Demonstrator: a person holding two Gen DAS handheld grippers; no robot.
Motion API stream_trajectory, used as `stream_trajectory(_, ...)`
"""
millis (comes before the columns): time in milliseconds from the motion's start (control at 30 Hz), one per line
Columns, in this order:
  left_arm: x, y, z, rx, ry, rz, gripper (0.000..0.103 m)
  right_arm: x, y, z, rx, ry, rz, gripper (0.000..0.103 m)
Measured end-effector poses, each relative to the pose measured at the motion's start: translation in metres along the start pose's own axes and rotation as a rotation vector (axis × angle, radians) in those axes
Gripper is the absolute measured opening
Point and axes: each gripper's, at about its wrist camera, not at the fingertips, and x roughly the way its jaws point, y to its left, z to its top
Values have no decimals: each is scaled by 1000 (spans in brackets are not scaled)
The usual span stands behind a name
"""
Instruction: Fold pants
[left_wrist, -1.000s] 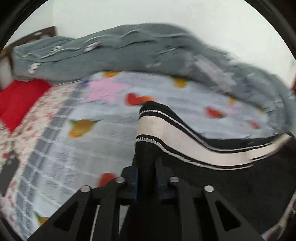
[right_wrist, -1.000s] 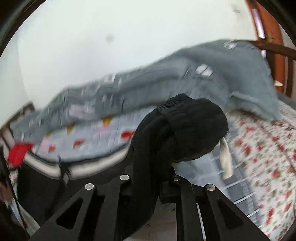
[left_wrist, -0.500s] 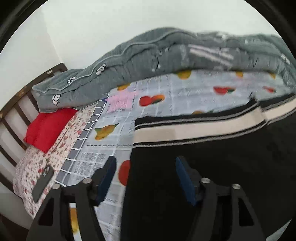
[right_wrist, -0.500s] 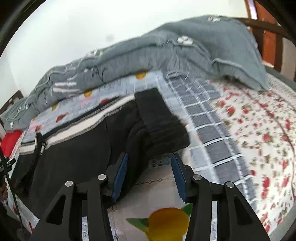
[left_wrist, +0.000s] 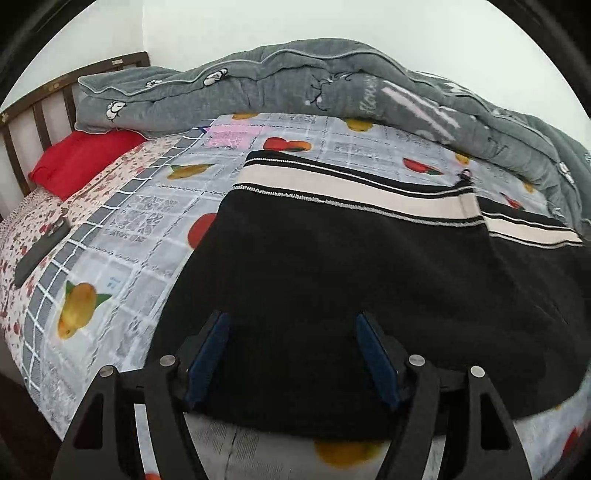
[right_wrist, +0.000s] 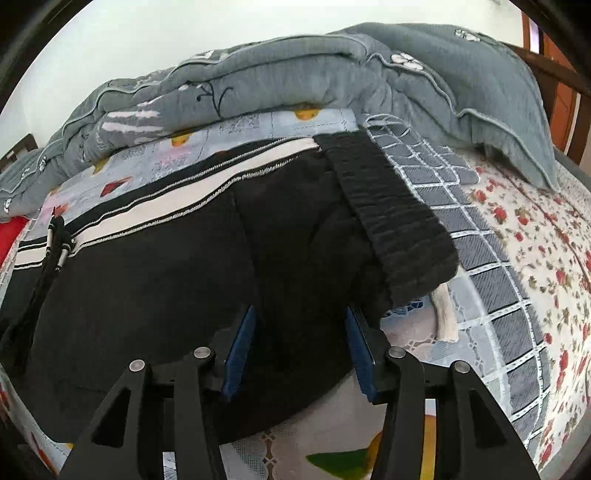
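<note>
Fruit-print bedsheet (left_wrist: 155, 206) under black pants (left_wrist: 351, 266)

Black fleece pants with a cream side stripe (right_wrist: 177, 288): lie flat on the bed, spread from its left edge toward the middle; the ribbed elastic waistband (right_wrist: 388, 218) lies at the right end, running diagonally.
White drawstring end (right_wrist: 445, 314): pokes out from under the waistband onto the sheet.
Black cord with metal tips (right_wrist: 55, 240): rests on the stripe near the left edge.
Right gripper, black frame with blue pads (right_wrist: 299, 350): fingers spread apart, straddling the pants' near edge, gripping nothing.
Grey-blue fruit-print sheet (right_wrist: 491, 295): under the pants; floral cover (right_wrist: 546, 266) toward the right edge.
Grey quilted blanket (right_wrist: 295, 70): heaped along the far edge.
</note>
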Motion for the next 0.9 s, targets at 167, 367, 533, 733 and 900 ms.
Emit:
stream_trajectory(167, -16, 11, -13, -59, -9, -78, 70, -33, 5, 1, 17, -94, -25, 48)
stream_trajectory(367, -7, 13, -19, -87, 19, -121, 70, -32, 24, -2, -36, -69, -9, 50)
stream_trajectory(533, -13, 7, -7, -94, -11, -200, 70, -43, 58, -4, -101, -73, 86, 50)
stream_trajectory(733, 6, -20, -19, 28, 64, -139, 72, -58, 143, -10, -207, -72, 316, 50)
stream_trajectory(900, -12, 3, -22, -49, 69, -281, 72, -59, 200, -26, -278, -61, 413, 50)
